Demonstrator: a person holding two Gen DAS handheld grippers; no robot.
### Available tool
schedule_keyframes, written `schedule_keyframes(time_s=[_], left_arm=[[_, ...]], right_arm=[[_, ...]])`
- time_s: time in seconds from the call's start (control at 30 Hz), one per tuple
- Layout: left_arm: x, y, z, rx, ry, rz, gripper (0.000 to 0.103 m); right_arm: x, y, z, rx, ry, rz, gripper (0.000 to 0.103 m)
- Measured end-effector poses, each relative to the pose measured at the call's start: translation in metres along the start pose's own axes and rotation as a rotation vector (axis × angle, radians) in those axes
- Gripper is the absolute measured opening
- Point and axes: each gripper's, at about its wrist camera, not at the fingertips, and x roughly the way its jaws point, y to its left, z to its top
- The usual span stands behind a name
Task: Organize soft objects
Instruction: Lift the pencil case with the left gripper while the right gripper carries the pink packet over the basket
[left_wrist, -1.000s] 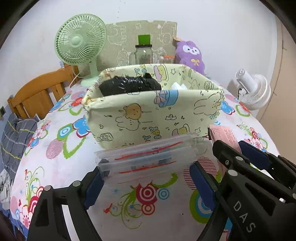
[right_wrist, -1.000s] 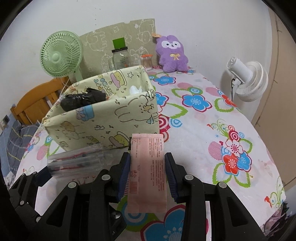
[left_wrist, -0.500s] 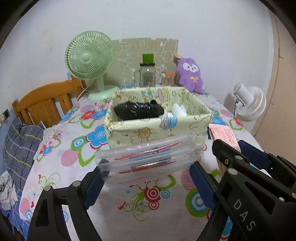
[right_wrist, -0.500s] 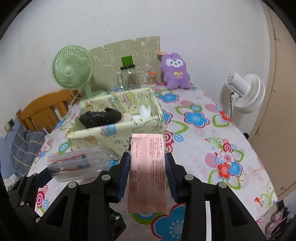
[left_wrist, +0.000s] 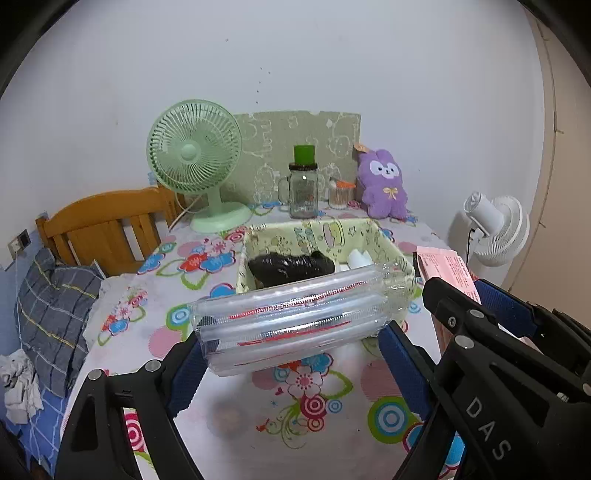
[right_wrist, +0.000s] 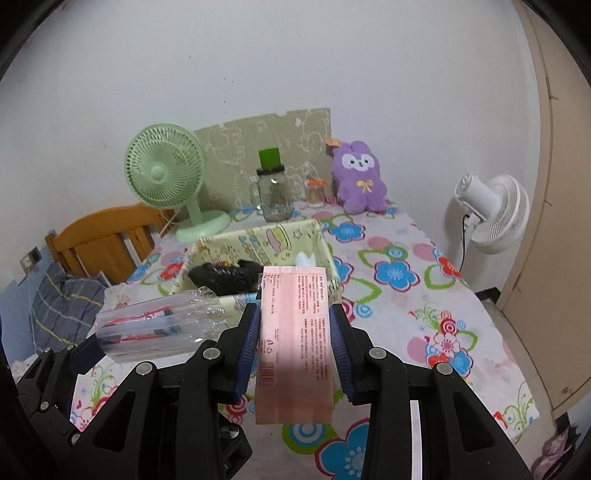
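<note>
A table (left_wrist: 155, 332) under a flowered cloth fills both views, with a wooden chair (left_wrist: 99, 229) at its left edge and a grey checked cloth (left_wrist: 51, 314) heaped beside that. A white fan (right_wrist: 495, 218) stands off the table's right side. At the far end a patterned board (left_wrist: 295, 147) leans on the wall; in front of it stand a green fan (left_wrist: 195, 158), a glass jar (left_wrist: 303, 194) with a green cap, a smaller jar (left_wrist: 340, 194) with an orange lid, and a purple plush (left_wrist: 384, 184). Near the middle of the table sits the fabric bin (left_wrist: 376, 236), open-topped, holding a black bag (left_wrist: 288, 266) on its left side and something white (left_wrist: 359, 258) on its right. Nearer the cameras, the left gripper (left_wrist: 291, 350) is raised above the table with its fingers (left_wrist: 400, 363) set wide, pinching an air cushion (left_wrist: 295, 317) by its two ends; the clear cushion lies crosswise between them, level with the bin's near rim in the left view and hiding part of it. The right gripper (right_wrist: 295, 347) is just beside it on the right, its fingers (right_wrist: 247, 350) closer together, pinching a pink packet (right_wrist: 295, 339) by its long edges. The packet stands lengthwise along the fingers, its far end overlapping the bin's near right corner in the right view and its near end reaching back past the pads. Both items are off the table, on the near side of the bin.
</note>
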Motion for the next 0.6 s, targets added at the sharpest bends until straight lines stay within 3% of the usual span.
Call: schedule_keyframes(time_s=[0.6], left_arm=[[-0.003,0.009,0.037,-0.004,-0.063,-0.014,0.089]], right_arm=[[-0.007,0.013,0.037,-0.023,-0.066,0.014,0.041]])
